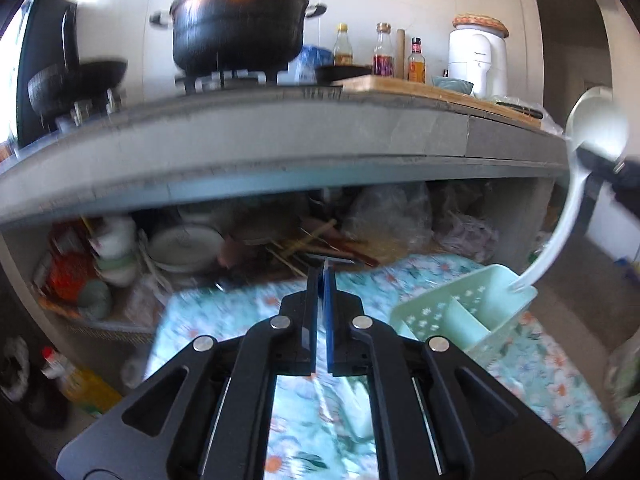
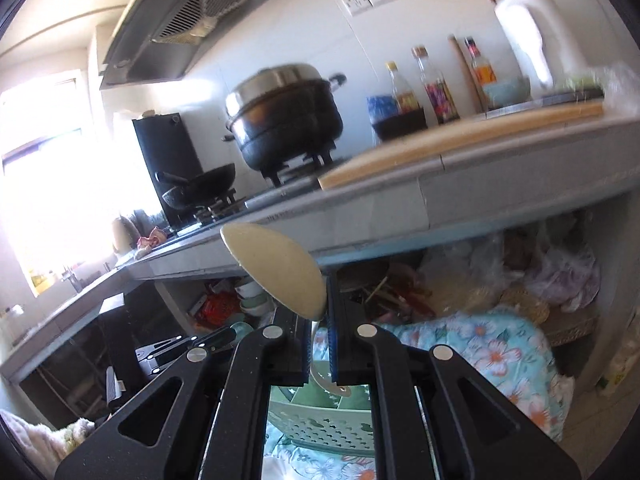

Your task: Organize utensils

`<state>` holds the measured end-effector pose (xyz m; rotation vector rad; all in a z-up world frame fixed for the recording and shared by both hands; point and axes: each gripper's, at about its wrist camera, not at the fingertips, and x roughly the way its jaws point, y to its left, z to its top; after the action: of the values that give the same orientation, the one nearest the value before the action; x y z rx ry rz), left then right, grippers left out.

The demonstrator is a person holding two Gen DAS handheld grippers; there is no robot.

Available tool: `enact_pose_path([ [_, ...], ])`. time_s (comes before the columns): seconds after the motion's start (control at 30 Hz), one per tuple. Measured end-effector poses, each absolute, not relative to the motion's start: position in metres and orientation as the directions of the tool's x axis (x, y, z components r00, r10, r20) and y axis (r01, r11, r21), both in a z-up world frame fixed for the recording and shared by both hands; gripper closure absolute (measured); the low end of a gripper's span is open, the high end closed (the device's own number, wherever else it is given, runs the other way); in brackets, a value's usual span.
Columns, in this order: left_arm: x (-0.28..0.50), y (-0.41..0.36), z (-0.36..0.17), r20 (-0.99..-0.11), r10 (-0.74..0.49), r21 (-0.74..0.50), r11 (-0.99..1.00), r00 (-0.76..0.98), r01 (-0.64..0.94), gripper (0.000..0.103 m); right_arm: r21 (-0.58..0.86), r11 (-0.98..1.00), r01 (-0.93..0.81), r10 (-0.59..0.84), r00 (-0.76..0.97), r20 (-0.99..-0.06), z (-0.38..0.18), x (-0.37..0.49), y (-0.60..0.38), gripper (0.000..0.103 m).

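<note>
Gripping a white plastic ladle (image 2: 280, 268) by its handle, the right gripper (image 2: 319, 320) holds it above the mint-green utensil caddy (image 1: 460, 316) on the floral cloth (image 1: 540, 368), while the left gripper (image 1: 320, 280) hangs clenched and empty beside it.

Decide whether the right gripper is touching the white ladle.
Touching. In the right wrist view the right gripper is shut on the white ladle, its handle pinched between the blue pads just below the bowl.
</note>
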<state>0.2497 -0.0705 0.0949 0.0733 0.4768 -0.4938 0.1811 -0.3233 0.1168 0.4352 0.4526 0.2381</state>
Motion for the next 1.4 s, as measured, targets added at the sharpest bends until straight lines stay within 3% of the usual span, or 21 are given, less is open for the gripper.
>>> enact_pose_path([
  [0.07, 0.249, -0.066, 0.09, -0.453, -0.448, -0.068, 0.88, 0.771, 0.471, 0.096, 0.475, 0.875, -0.093, 0.313, 0.857, -0.409, 0.097, 0.196, -0.327, 0.096],
  [0.13, 0.246, -0.061, 0.088, -0.445, -0.457, -0.094, 0.879, 0.77, 0.468, 0.082, 0.509, 0.857, -0.075, 0.334, 0.834, -0.439, 0.077, 0.207, -0.329, 0.096],
  [0.2, 0.243, -0.055, 0.086, -0.44, -0.466, -0.122, 0.878, 0.767, 0.464, 0.074, 0.519, 0.853, -0.051, 0.337, 0.814, -0.474, 0.061, 0.213, -0.329, 0.096],
  [0.37, 0.231, -0.045, 0.083, -0.44, -0.465, -0.146, 0.881, 0.768, 0.45, 0.058, 0.437, 0.899, -0.002, 0.272, 0.785, -0.557, 0.043, 0.213, -0.321, 0.091],
  [0.43, 0.227, -0.04, 0.083, -0.439, -0.464, -0.15, 0.882, 0.77, 0.447, 0.054, 0.406, 0.914, 0.006, 0.248, 0.784, -0.569, 0.046, 0.209, -0.318, 0.078],
  [0.47, 0.224, -0.038, 0.083, -0.439, -0.463, -0.152, 0.883, 0.77, 0.445, 0.052, 0.395, 0.918, 0.01, 0.236, 0.788, -0.568, 0.049, 0.204, -0.317, 0.062],
  [0.5, 0.221, -0.035, 0.082, -0.441, -0.463, -0.154, 0.883, 0.769, 0.443, 0.05, 0.383, 0.924, 0.01, 0.224, 0.797, -0.561, 0.051, 0.202, -0.317, 0.056],
  [0.83, 0.19, -0.025, 0.075, -0.481, -0.47, -0.166, 0.878, 0.74, 0.45, 0.039, 0.362, 0.928, 0.092, 0.126, 0.835, -0.536, 0.073, 0.164, -0.337, 0.052],
  [1.0, 0.174, -0.024, 0.067, -0.508, -0.492, -0.169, 0.862, 0.707, 0.478, 0.039, 0.333, 0.935, 0.122, 0.08, 0.842, -0.534, 0.081, 0.129, -0.342, 0.052],
  [1.4, 0.157, -0.016, 0.027, -0.603, -0.523, -0.255, 0.842, 0.602, 0.476, 0.039, 0.348, 0.923, 0.163, 0.117, 0.744, -0.657, 0.028, 0.057, -0.321, 0.043],
])
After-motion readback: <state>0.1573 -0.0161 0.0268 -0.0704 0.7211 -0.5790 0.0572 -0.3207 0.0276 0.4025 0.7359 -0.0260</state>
